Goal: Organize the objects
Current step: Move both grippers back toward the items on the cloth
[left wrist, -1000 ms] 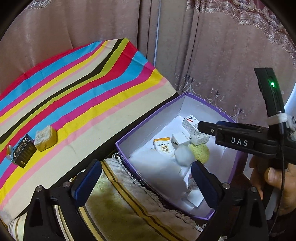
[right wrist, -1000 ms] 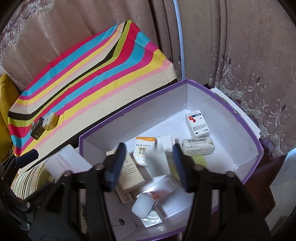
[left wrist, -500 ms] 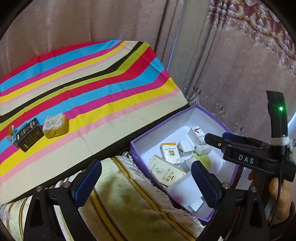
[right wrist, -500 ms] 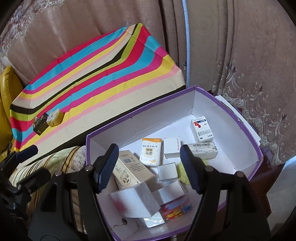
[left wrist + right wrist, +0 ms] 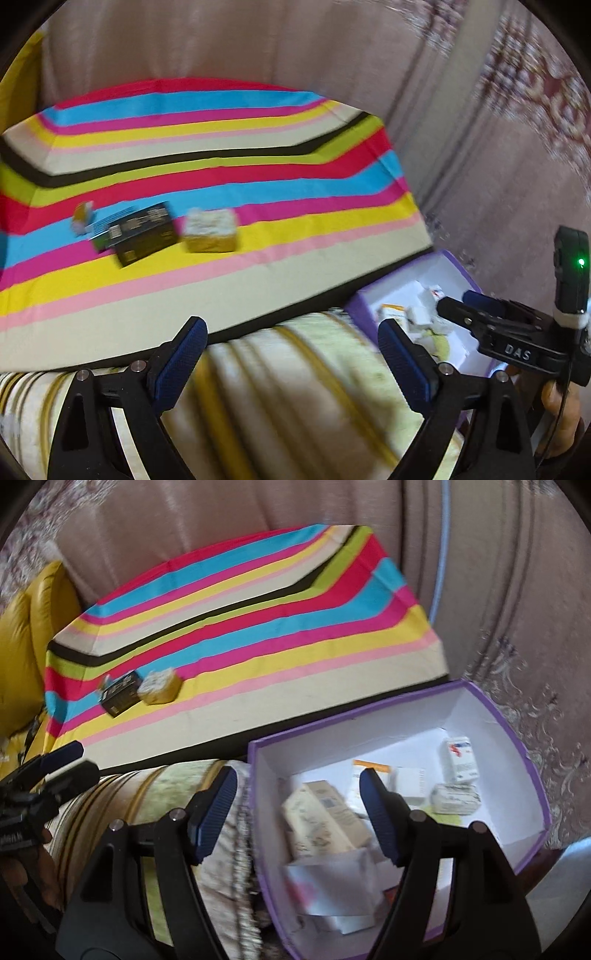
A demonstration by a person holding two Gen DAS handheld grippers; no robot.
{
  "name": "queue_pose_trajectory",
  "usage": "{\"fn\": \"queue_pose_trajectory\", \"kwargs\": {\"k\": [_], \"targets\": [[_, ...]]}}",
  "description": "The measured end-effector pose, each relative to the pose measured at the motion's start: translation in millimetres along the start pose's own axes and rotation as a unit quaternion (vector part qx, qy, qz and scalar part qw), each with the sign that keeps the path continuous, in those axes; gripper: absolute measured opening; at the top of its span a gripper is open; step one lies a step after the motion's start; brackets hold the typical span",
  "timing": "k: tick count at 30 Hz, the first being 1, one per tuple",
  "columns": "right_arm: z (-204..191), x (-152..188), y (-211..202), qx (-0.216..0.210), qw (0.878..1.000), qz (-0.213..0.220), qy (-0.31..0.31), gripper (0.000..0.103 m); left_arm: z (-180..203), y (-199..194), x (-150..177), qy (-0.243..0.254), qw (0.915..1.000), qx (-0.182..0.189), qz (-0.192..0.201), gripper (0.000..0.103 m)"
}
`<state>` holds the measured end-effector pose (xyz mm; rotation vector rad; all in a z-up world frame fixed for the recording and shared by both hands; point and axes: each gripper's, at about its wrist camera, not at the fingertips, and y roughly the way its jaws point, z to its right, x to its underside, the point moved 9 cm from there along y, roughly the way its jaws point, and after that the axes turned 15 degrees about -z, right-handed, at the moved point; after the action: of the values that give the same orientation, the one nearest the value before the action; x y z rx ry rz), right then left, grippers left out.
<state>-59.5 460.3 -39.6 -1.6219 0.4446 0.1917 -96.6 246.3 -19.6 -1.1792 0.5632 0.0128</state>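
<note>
Nearest, the left tool [image 5: 291,354] stands with its jaws wide apart and nothing between them, its blue ribbed pads [image 5: 177,363] over a rolled, fringed cloth [image 5: 295,398] striped cream and olive, smeared by motion blur. The right tool [image 5: 297,812] is likewise spread and empty, one pad over that cloth and the other over the purple box [image 5: 532,775].

The box is rectangular card, purple outside and white inside, its near corner cut off by the frame. Inside lie small cartons: a tall beige one [image 5: 325,818] tilted against the others, a white carton with a red mark [image 5: 460,760] at the far right, a pale wrapped packet [image 5: 454,797] beside it, and white folded pieces nearer, too blurred to identify. An orange-topped carton [image 5: 369,771] is partly hidden behind the right pad.

Farther left, on the smooth surface [image 5: 258,177] covered in bright stripes of cyan, pink, yellow, red and black, sit a black box [image 5: 142,232] and, just right of it, a yellow cube with a crumpled pale top [image 5: 210,230]. A small item [image 5: 82,216] left of the black box is unreadable.

Beyond hang pinkish pleated curtains [image 5: 498,590] with embroidered borders; a yellow cushion [image 5: 33,635] shows at far left.
</note>
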Motion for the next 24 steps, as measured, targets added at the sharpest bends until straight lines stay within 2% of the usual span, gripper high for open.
{"fn": "queue_pose_trajectory", "kwargs": {"k": [10,17,24], "targets": [[-84,-18,21,-0.015,0.998,-0.024,-0.06,0.081,-93,-26,-1,-0.054,0.9974,-0.047,0.011,0.095],[-140,-41,46,-0.015,0.995,-0.037,-0.093,0.083,-140,-34,-7,-0.071,0.995,-0.069,0.009,0.095],[-179,-57,80,-0.007,0.991,-0.056,-0.118,0.084,-177,-28,-14,-0.104,0.9917,-0.075,-0.003,0.095]]}}
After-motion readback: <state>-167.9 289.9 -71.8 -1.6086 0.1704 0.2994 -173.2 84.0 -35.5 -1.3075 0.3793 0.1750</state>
